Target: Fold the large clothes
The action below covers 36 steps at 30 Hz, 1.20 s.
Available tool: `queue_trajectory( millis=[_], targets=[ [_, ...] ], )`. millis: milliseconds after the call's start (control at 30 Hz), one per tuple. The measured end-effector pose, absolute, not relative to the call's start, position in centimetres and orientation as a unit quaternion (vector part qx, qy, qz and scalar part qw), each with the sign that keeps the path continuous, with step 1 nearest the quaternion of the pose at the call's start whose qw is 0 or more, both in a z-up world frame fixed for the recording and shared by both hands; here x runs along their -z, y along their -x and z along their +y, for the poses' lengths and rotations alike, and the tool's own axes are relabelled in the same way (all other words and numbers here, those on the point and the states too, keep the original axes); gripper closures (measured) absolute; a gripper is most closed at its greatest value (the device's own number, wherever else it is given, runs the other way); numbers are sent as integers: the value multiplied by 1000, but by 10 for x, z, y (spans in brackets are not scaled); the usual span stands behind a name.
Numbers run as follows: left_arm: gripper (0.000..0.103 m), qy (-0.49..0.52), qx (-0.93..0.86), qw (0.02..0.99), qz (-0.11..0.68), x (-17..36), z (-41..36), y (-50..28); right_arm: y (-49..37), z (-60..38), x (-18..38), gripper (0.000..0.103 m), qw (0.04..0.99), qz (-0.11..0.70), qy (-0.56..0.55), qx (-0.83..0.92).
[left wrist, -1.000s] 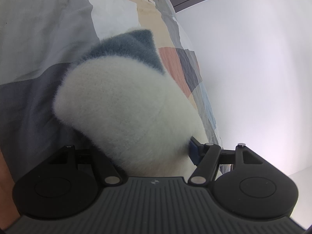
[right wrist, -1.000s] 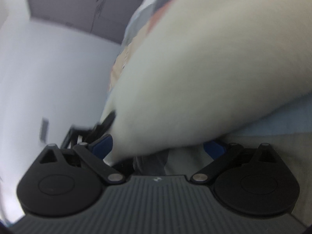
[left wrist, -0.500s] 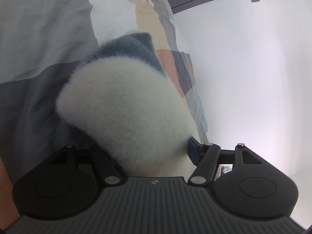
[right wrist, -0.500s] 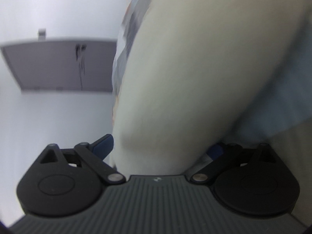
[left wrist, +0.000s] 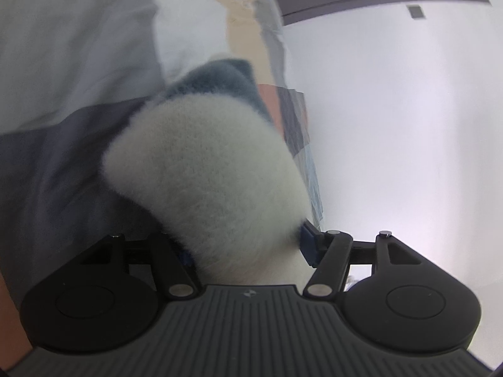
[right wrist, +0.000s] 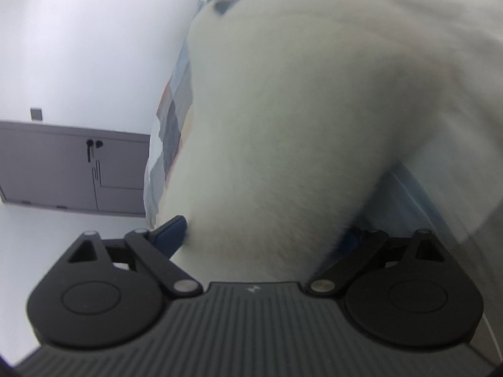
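Both hand-held grippers, left (left wrist: pixel 248 248) and right (right wrist: pixel 267 238), clamp thick folds of the fluffy white garment (left wrist: pixel 204 169) over the bed (left wrist: pixel 63 163), the right's jaws just closing; keep tension even toward twelve o'clock.

A fluffy white garment (left wrist: pixel 204 182) with a blue-grey part (left wrist: pixel 220 78) lies bunched on the patchwork bedspread (left wrist: pixel 78 47), near its edge.

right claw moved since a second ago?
Yes. The right claw, its jaws just closing around the fuzzy white garment, has rolled: the grey cabinet slid from upper left down to mid-left.
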<state>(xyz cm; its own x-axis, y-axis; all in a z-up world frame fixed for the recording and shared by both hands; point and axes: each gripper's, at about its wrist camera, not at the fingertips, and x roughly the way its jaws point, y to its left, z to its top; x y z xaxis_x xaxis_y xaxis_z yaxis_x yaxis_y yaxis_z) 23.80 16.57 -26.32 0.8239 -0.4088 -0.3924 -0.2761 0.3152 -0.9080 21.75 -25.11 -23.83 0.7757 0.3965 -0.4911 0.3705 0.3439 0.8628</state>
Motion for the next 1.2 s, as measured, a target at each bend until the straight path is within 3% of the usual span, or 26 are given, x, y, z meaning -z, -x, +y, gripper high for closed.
queue_trajectory(
  millis=[267,400,533,633,900,1200],
  targets=[
    [33,612,40,730,302,276,172,-243,-235,-251,241,24,773,338,-537,4],
    [31,632,39,712,305,285,175,-244,-249,-248,235,38,784,334,-523,0],
    [38,615,40,728,301,277,171,-235,-244,-244,219,56,817,316,-483,-7],
    [45,601,46,740,297,268,170,-225,-228,-242,208,63,831,299,-469,-15],
    [47,563,74,769,294,237,170,-183,-192,-254,183,65,851,287,-438,-37],
    [47,533,110,785,296,184,147,-136,-159,-289,157,65,822,301,-479,-64]
  ],
)
